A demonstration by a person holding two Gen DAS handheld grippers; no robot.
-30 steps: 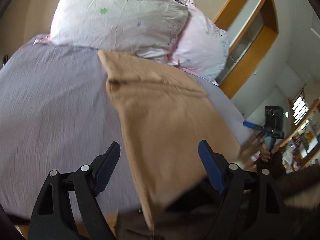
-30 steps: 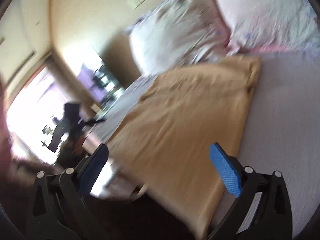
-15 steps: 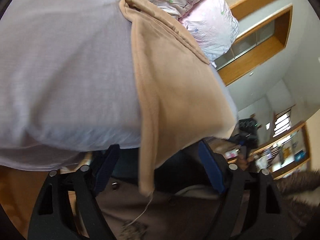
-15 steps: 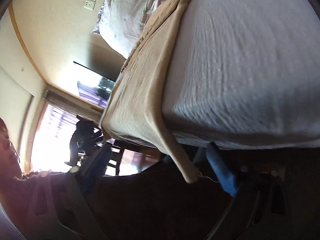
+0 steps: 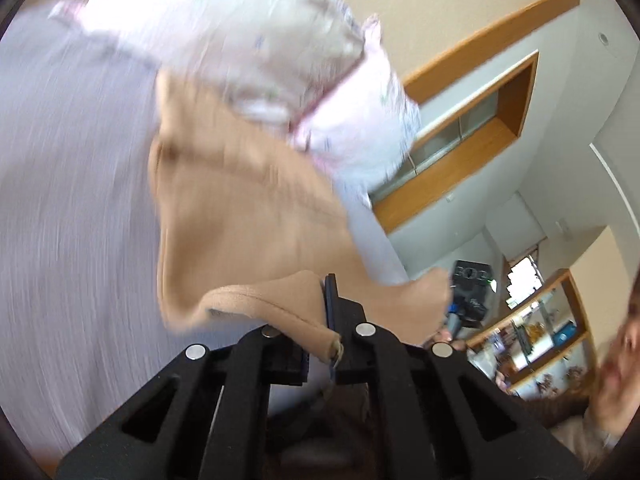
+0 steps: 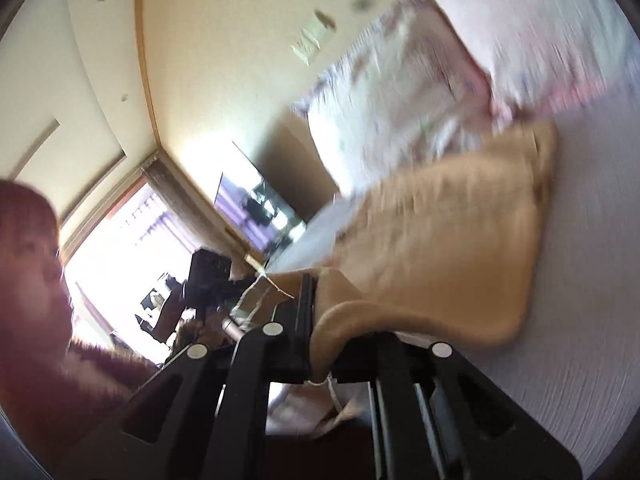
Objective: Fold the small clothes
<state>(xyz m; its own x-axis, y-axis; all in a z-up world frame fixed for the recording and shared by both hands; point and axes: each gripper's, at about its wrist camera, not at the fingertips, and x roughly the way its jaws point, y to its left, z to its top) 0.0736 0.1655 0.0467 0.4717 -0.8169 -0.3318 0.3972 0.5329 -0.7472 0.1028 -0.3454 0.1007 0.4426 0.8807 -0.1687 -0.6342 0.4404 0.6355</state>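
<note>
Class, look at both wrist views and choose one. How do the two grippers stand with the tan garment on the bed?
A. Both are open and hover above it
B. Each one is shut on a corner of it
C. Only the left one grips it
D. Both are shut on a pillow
B: the left gripper and the right gripper each pinch a lifted corner of the tan garment.
</note>
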